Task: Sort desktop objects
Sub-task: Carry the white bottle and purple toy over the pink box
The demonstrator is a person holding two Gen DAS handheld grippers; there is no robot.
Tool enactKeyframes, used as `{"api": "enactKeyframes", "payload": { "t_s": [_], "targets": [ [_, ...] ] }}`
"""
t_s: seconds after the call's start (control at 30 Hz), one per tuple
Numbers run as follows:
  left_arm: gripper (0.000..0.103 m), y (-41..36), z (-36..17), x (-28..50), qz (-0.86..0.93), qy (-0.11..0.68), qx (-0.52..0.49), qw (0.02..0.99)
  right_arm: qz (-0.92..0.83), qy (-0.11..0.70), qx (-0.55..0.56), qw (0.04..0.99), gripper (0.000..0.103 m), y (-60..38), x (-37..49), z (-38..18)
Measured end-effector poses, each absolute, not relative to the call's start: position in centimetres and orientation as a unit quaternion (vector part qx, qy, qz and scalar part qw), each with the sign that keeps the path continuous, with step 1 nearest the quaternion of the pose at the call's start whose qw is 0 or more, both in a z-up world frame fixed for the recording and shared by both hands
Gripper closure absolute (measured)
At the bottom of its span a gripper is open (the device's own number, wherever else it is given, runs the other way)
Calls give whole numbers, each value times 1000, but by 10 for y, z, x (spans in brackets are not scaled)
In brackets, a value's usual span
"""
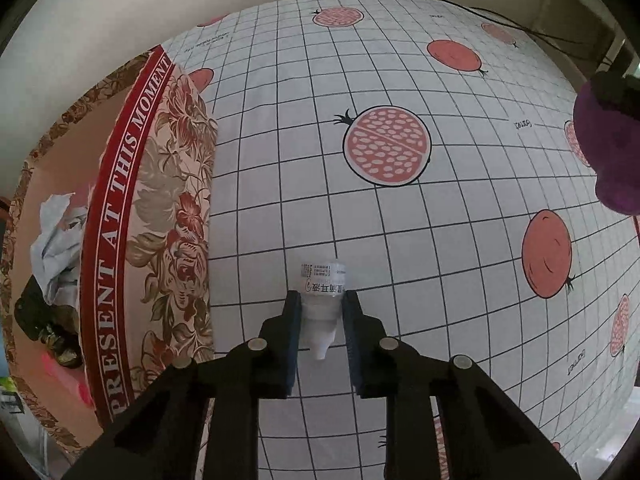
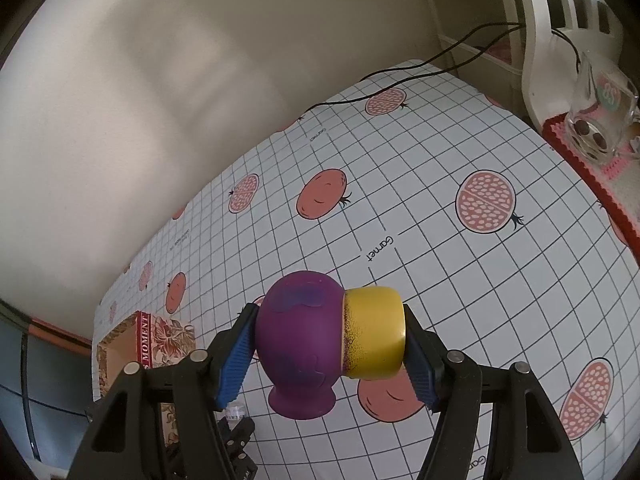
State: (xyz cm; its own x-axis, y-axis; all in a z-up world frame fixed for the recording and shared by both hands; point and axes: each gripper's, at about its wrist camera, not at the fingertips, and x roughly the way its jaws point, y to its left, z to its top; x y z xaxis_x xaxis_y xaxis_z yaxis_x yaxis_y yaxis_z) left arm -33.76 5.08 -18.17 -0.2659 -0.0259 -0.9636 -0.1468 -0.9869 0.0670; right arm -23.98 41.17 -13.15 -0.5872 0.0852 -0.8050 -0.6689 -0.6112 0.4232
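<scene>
Fingers of my left gripper (image 1: 322,312) had closed on one small clear dropper bottle (image 1: 323,300), both blue pads pressed to its sides. Its white nozzle pointed back toward the camera between the pads, and its labelled end reached out past the fingertips over the gridded tablecloth (image 1: 400,240). To the left of those fingers stood one floral cardboard box (image 1: 160,216), open on top, with crumpled paper (image 1: 56,244) and a dark item I could not identify inside. My right gripper (image 2: 330,344) was clamped on one purple and yellow toy (image 2: 320,340): the purple body sat against the left pad, the yellow end against the right pad, and the toy hung clear above the cloth. Beyond the right fingertips, far to the right, I counted one glass pitcher (image 2: 600,112) on one crocheted mat (image 2: 592,172). One black cable (image 2: 420,68) trailed across the far table edge.
</scene>
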Motion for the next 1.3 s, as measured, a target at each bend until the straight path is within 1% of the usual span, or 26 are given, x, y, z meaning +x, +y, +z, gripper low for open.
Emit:
{"api": "enactKeyframes", "payload": {
  "t_s": [0.3,0.5,0.63,0.73,1.0,1.3],
  "targets": [
    [81,56,-175,-347,800,22,-596,70,811,371,-389,230,33,409,-241,-130],
    [81,53,-158,-350,813,-64,-568,106,811,374,-382,237,33,413,-236,-128],
    [81,47,-146,-356,824,-139,-533,133,812,377,-377,237,33,415,-234,-126],
    [81,38,-132,-342,831,-171,-511,140,813,377,-376,237,33,414,-233,-125],
    [81,27,-108,-338,849,-202,-466,144,826,371,-362,222,33,411,-235,-119],
    [81,12,-94,-330,867,-214,-431,130,848,351,-351,185,33,392,-248,-108]
  ]
}}
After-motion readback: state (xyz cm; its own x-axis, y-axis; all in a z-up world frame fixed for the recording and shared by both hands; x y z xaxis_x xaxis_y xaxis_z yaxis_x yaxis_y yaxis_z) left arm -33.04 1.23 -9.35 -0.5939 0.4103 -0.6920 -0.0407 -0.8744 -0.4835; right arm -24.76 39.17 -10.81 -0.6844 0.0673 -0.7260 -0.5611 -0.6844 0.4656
